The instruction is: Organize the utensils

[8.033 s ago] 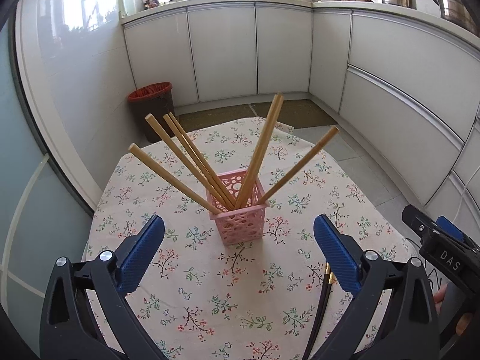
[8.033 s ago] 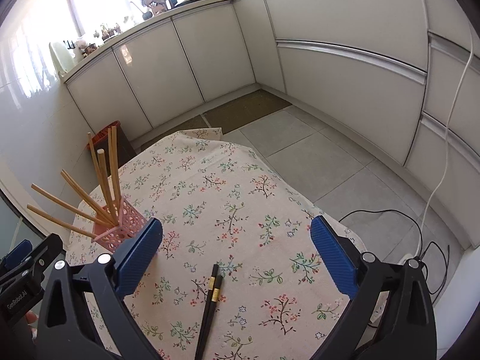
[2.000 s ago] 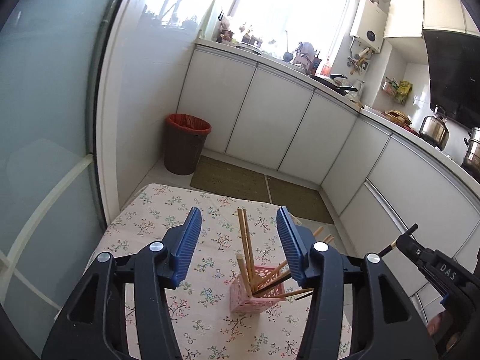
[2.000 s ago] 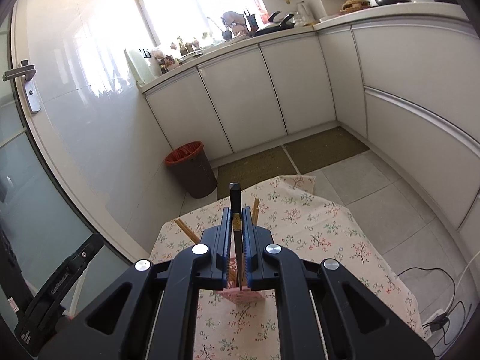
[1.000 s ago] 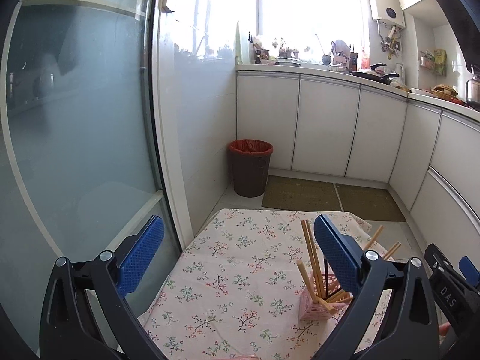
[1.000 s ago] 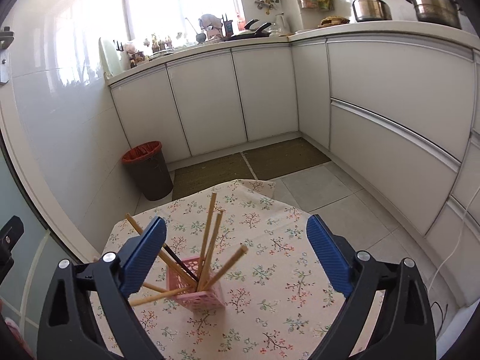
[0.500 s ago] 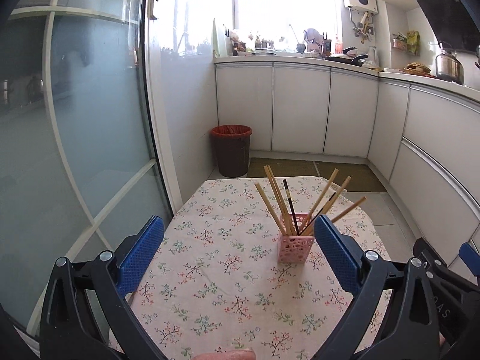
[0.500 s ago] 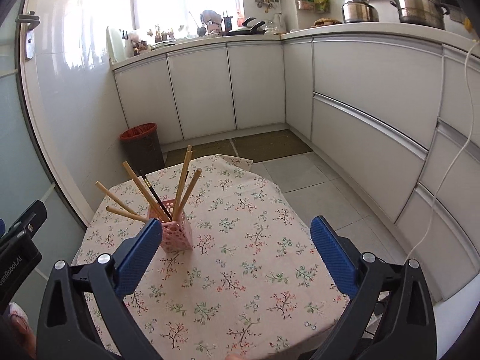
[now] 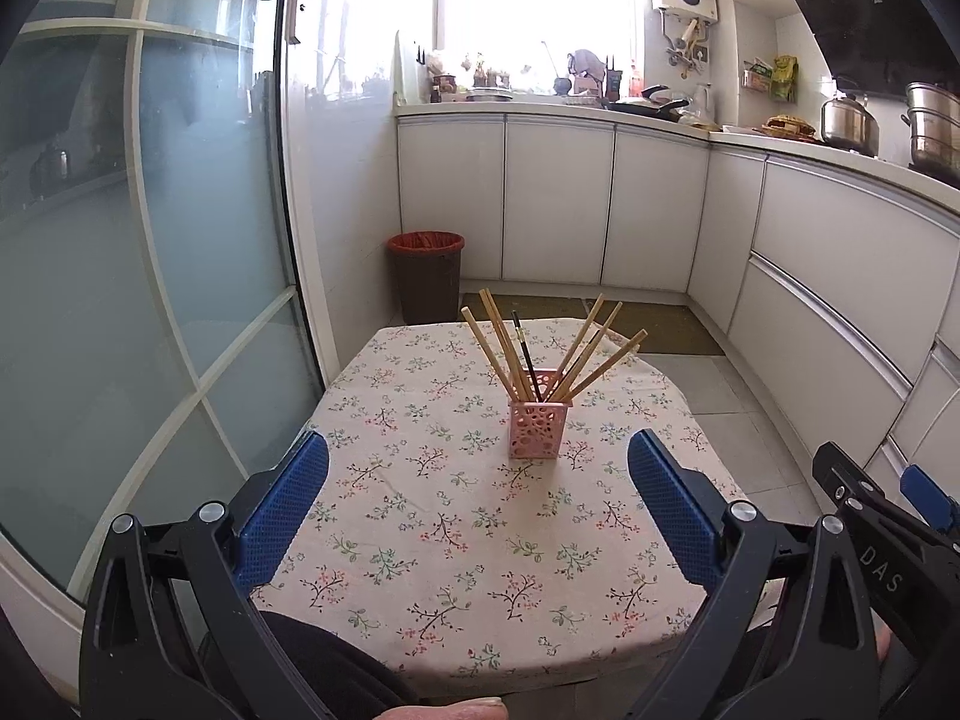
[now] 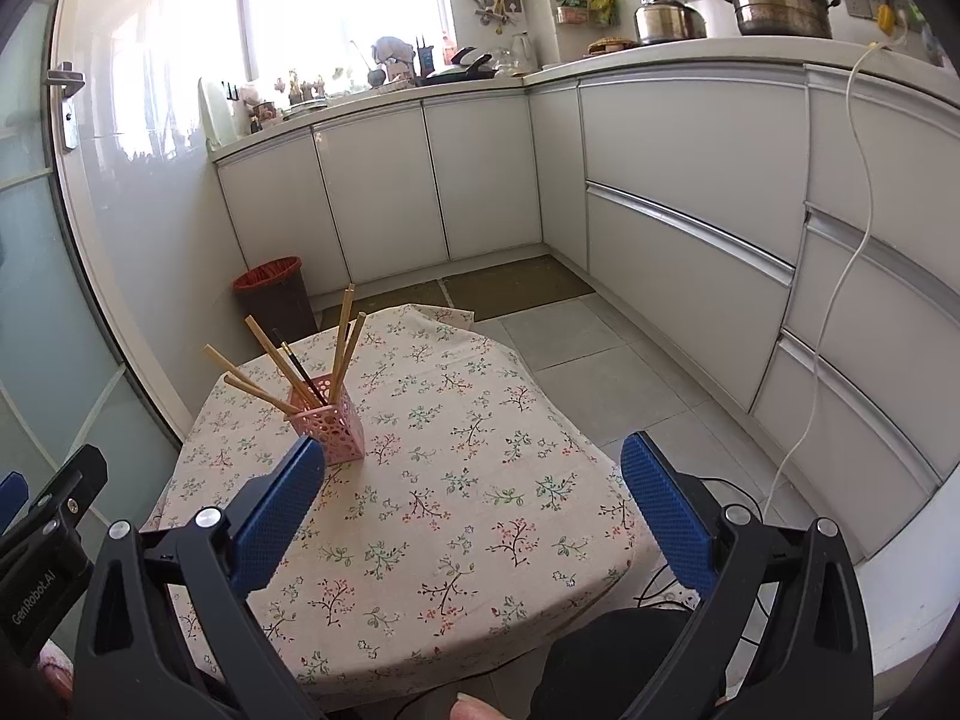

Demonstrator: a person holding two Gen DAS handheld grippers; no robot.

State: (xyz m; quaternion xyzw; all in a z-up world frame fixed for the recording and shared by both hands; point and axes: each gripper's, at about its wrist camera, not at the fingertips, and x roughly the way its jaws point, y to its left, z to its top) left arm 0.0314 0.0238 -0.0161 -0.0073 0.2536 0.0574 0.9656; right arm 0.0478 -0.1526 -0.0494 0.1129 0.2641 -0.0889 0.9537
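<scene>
Both grippers spread wide and empty, holder standing alone on the cloth.

The left gripper (image 9: pixel 478 492) hangs above the near edge of the table (image 9: pixel 420 546), jaws far apart, its blue dimpled pads (image 9: pixel 282 507) gripping nothing. Same for the right gripper (image 10: pixel 474 495), wide and bare. Out past both sits the pink holder (image 9: pixel 538 429), a square plastic cup with a lacy perforated wall, upright on the floral tablecloth, well apart from either claw. Pale wooden chopsticks (image 9: pixel 498 345) fan out of it, and slim black chopsticks (image 9: pixel 524 345) lean among them. Glossy white cabinets (image 10: pixel 690 192) curve behind; a dark bin (image 9: pixel 425 276) with a red liner stands beyond the table.
</scene>
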